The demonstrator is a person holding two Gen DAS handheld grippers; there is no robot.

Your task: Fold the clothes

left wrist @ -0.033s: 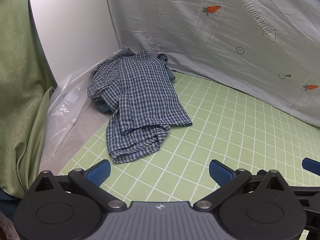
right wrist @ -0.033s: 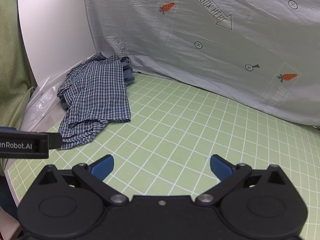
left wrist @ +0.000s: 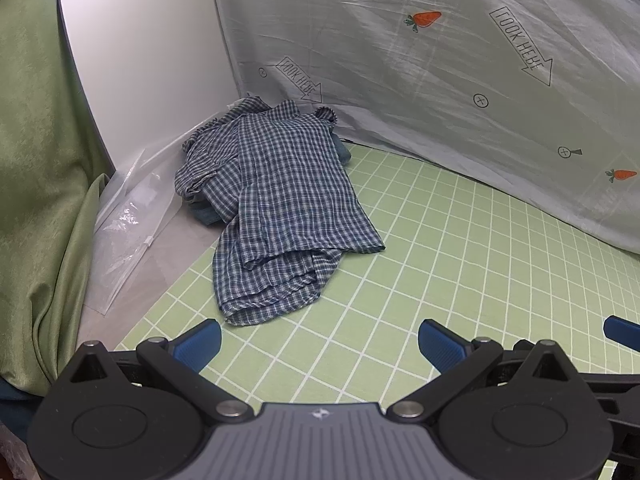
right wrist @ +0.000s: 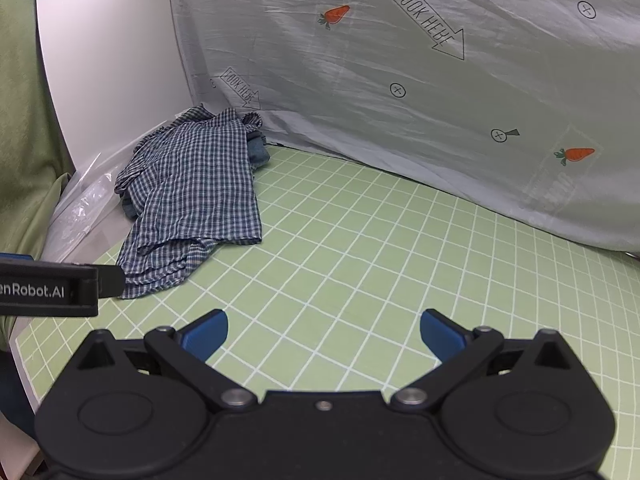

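A crumpled blue-and-white checked shirt (left wrist: pixel 276 208) lies in a heap at the far left corner of the green grid mat (left wrist: pixel 440 272), over a blue denim garment (left wrist: pixel 342 148). The shirt also shows in the right wrist view (right wrist: pixel 196 196), with the denim (right wrist: pixel 258 150) at its far edge. My left gripper (left wrist: pixel 320 340) is open and empty, low over the mat just in front of the shirt's near hem. My right gripper (right wrist: pixel 324 332) is open and empty, over bare mat to the right of the shirt. The left gripper's body (right wrist: pixel 48 288) shows at the left edge of the right wrist view.
A grey printed sheet (left wrist: pixel 440 80) hangs as a backdrop behind the mat. A white panel (left wrist: pixel 140 60) stands at the left, with a clear plastic bag (left wrist: pixel 128 220) at its foot beside the shirt. A green curtain (left wrist: pixel 32 160) hangs further left.
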